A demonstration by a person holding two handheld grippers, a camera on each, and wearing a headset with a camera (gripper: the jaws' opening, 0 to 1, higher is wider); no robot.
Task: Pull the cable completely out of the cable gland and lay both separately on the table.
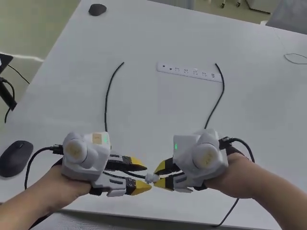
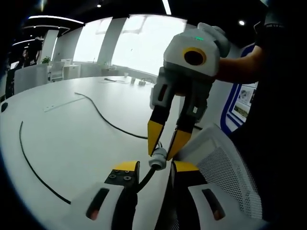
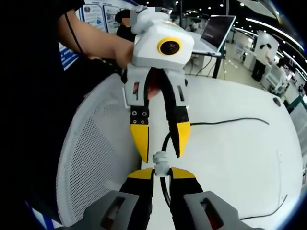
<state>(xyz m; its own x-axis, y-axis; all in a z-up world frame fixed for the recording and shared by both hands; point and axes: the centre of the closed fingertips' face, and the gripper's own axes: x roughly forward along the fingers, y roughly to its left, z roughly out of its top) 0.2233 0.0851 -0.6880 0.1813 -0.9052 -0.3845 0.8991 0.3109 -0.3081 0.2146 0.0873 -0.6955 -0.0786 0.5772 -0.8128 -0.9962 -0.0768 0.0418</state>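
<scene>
The cable gland (image 1: 151, 178) is a small pale piece, held up in the air over the near edge of the bench (image 1: 158, 110), between the two tools. The right tool (image 1: 160, 176) has its yellow tips closed tight on the gland. The left tool (image 1: 140, 177) faces it, tip to tip. Its jaws stand apart, and the black cable (image 2: 146, 175) comes out of the gland and runs back through the gap.

Just below the tools is the back of one white mesh chair (image 3: 91, 143).

Two long black leads lie on the bench. The left lead (image 1: 106, 100) bends from far to near, toward the left tool; I cannot tell if it is the same cable. The right lead (image 1: 217, 103) comes from one white power strip (image 1: 187, 71), far in the middle. There are two dark computer mice, one near on the left (image 1: 14, 157) and one far away (image 1: 97, 8).

A blue poster (image 2: 244, 100) hangs on a wall, but its writing is too small to read.
</scene>
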